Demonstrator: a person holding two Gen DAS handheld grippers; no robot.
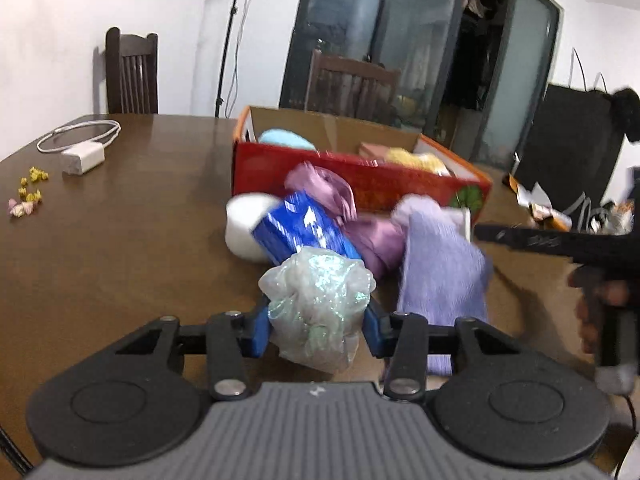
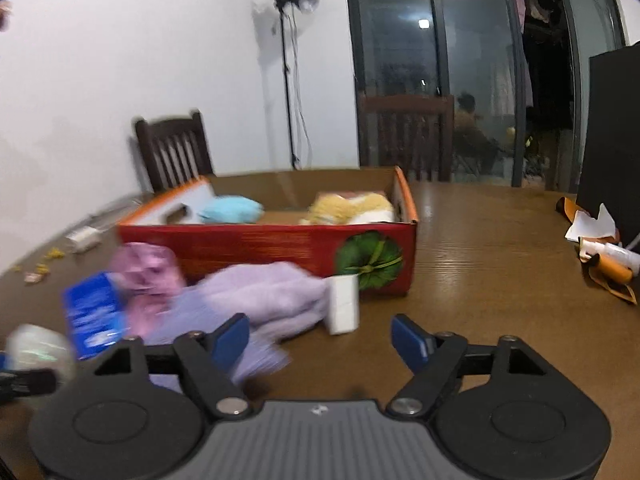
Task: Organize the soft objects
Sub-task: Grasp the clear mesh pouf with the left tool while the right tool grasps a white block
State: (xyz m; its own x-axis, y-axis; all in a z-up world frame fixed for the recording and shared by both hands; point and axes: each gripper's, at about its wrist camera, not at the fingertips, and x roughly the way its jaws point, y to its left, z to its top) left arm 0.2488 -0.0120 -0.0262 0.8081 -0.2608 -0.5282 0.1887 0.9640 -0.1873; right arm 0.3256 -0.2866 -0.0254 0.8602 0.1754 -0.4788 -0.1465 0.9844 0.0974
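My left gripper [image 1: 317, 330] is shut on an iridescent mesh puff [image 1: 316, 300], with a blue pad pressing on each side of it. Just beyond lies a pile: a blue packet [image 1: 304, 228], a white roll [image 1: 244, 228], pink satin cloth [image 1: 320, 184] and a lavender towel [image 1: 440, 268]. Behind the pile stands a red cardboard box [image 1: 360, 178] that holds a light-blue plush [image 2: 230, 209] and a yellow soft item [image 2: 348, 206]. My right gripper [image 2: 320, 340] is open over the table, its left finger above the lavender towel [image 2: 264, 292]. A small white box [image 2: 342, 304] stands just ahead of it.
A white charger with its cable [image 1: 82, 158] and small yellow and pink bits [image 1: 28, 196] lie at the table's left. Torn packaging [image 2: 600, 256] and a black bag [image 1: 572, 148] are on the right. Chairs [image 1: 131, 76] stand behind the table. A hand [image 1: 600, 300] enters at the right edge.
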